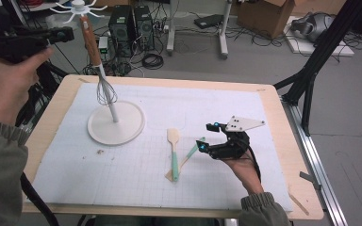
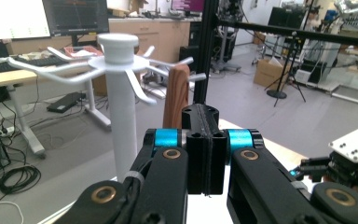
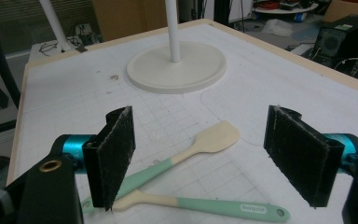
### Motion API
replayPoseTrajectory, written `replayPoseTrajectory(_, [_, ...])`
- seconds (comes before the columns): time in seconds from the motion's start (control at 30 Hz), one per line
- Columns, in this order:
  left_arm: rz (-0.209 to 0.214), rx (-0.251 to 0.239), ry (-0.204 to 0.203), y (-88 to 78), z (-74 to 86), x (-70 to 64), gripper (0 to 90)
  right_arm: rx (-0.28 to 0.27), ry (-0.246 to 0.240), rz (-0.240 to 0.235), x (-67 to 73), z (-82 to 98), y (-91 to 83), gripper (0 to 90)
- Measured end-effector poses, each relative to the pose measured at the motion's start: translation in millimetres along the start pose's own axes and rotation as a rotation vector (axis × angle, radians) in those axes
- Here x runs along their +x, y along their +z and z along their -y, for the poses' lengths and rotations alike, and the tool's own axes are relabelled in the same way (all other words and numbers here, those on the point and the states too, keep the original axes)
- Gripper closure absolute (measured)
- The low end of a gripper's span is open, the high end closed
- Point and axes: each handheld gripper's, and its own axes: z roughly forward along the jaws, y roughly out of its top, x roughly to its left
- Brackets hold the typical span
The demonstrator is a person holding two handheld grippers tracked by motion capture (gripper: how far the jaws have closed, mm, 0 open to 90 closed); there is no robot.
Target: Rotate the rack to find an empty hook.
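Two spatulas [image 3: 214, 137] lie crossed on the white mat [image 1: 136, 183], toward the front edge of the tabletop [image 1: 283, 136] and a little right of its middle. They are what I take up now. My right gripper [image 1: 206, 136] hovers just above them with its jaws spread wide and nothing between the pads.

The spatula with the pale blade pointing toward the far edge lies on top of the other where their handles cross. I judge it the one to lift first. I would come down over its green handle, between the crossing and the blade, so the pads meet one handle and not both. The jaws should straddle the handle squarely. Turned along it, they would only push it flat against the mat. I would close slowly, then lift straight up, so the lower spatula is not dragged along.

Farther on, toward the left far corner, the round base of the white rack [image 1: 116, 123] stands on the mat. The whisk [image 1: 106, 92] hangs from one of its hooks, wire head low beside the pole.

Farthest, up by the hooks, my left gripper [image 2: 200, 112] has its jaws pressed together on nothing, the whisk's wooden handle just beyond them. It should stay clear of the hooks while the spatula comes up.
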Motion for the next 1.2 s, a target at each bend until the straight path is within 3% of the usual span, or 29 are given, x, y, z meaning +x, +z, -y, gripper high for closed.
replayPoseTrajectory(0.27, [-0.028,-0.024,-0.01,1.1,-4.4,6.4,89.4,0.003,-0.004,0.002,0.7,1.3,0.1,23.9])
replayPoseTrajectory(0.7, [-0.073,-0.01,-0.027,0.0,-2.3,17.7,89.5,-0.003,-0.004,-0.001,0.9,1.6,-1.3,23.9])
replayPoseTrajectory(1.2, [-0.025,-0.004,0.023,-9.9,-5.7,-9.3,89.5,-0.008,0.001,0.017,1.7,2.1,-4.9,24.0])
